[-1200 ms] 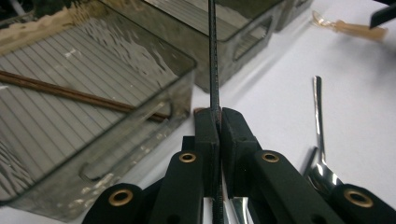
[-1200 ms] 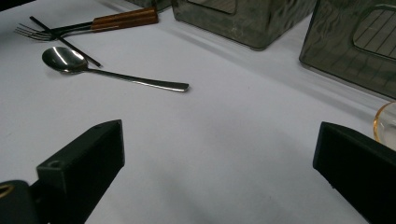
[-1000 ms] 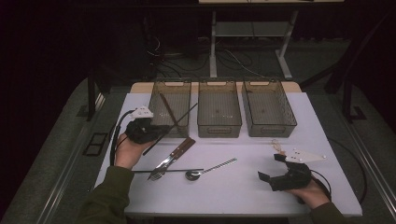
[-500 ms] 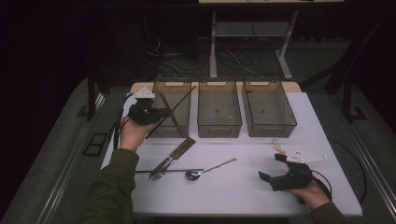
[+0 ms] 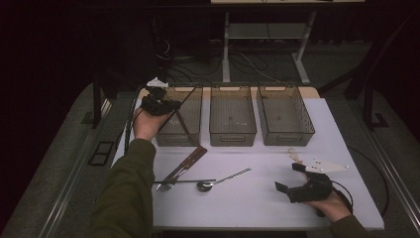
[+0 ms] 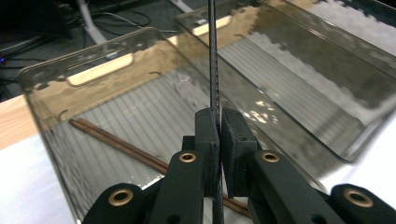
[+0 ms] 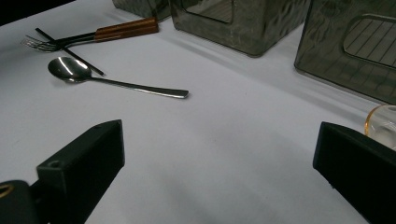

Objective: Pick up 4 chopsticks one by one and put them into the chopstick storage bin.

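Observation:
My left gripper (image 5: 167, 105) hovers over the left edge of the left bin (image 5: 181, 138), shut on a thin black chopstick (image 5: 187, 97) that slants up to the right. In the left gripper view the jaws (image 6: 219, 116) pinch the black chopstick (image 6: 213, 56) upright above the left bin (image 6: 93, 77). On that bin's floor lies a brown chopstick (image 6: 116, 142). My right gripper (image 5: 287, 176) rests at the table's front right, open, with bare table between its jaws (image 7: 219, 140).
A spoon (image 5: 223, 179), a fork (image 5: 166, 186), a wooden-handled knife (image 5: 185, 163) and another black chopstick (image 5: 190, 181) lie at the table's front centre. The middle bin (image 5: 233, 134) and right bin (image 5: 285, 136) stand in the same row. A small clear amber object (image 7: 380, 123) sits by the right gripper.
My left hand has carried the black chopstick away from the table's front, up and back to the left bin's far left side. The right hand has stayed where it was.

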The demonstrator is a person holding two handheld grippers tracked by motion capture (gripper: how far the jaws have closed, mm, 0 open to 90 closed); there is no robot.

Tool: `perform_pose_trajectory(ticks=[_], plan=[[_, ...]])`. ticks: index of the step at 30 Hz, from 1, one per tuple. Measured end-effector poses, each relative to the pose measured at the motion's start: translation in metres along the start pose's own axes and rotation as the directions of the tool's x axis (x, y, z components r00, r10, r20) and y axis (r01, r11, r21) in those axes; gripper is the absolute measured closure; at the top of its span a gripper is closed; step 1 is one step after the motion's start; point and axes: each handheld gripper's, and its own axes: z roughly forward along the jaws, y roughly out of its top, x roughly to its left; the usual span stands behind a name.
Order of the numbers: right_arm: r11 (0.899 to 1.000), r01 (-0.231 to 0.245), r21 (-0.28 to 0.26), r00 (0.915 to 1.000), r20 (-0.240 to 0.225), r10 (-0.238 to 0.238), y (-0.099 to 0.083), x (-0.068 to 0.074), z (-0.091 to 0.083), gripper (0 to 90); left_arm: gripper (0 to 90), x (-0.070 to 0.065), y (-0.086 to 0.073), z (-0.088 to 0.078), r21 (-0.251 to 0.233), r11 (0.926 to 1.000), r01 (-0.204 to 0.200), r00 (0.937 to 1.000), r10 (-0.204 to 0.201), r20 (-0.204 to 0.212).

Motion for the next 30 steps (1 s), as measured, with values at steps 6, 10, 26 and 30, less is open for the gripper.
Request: perform_pose_trajectory(ticks=[6, 10, 26, 30], plan=[[1.000, -0.001, -0.005, 1.0000, -0.003, 0.001, 0.000, -0.001, -0.001, 1.8, 86.3, 0.011, -0.003, 0.012, 0.012, 0.9998, 0.013, 0.9983, -0.012, -0.057], [1.000, 0.002, -0.004, 1.0000, -0.006, -0.003, 0.000, -0.001, 0.000, 1.8, 86.2, 0.014, -0.009, 0.018, 0.030, 0.9994, 0.017, 0.9976, -0.015, -0.067], [1.000, 0.006, -0.007, 1.0000, -0.004, -0.006, 0.000, -0.001, -0.001, 1.8, 66.0, 0.015, -0.032, 0.033, 0.091, 0.9956, 0.024, 0.9920, -0.012, -0.125], [1.000, 0.004, -0.005, 1.0000, -0.003, -0.004, 0.000, -0.001, -0.001, 1.8, 52.5, 0.012, -0.029, 0.028, 0.069, 0.9976, 0.002, 0.9921, 0.006, -0.125]])
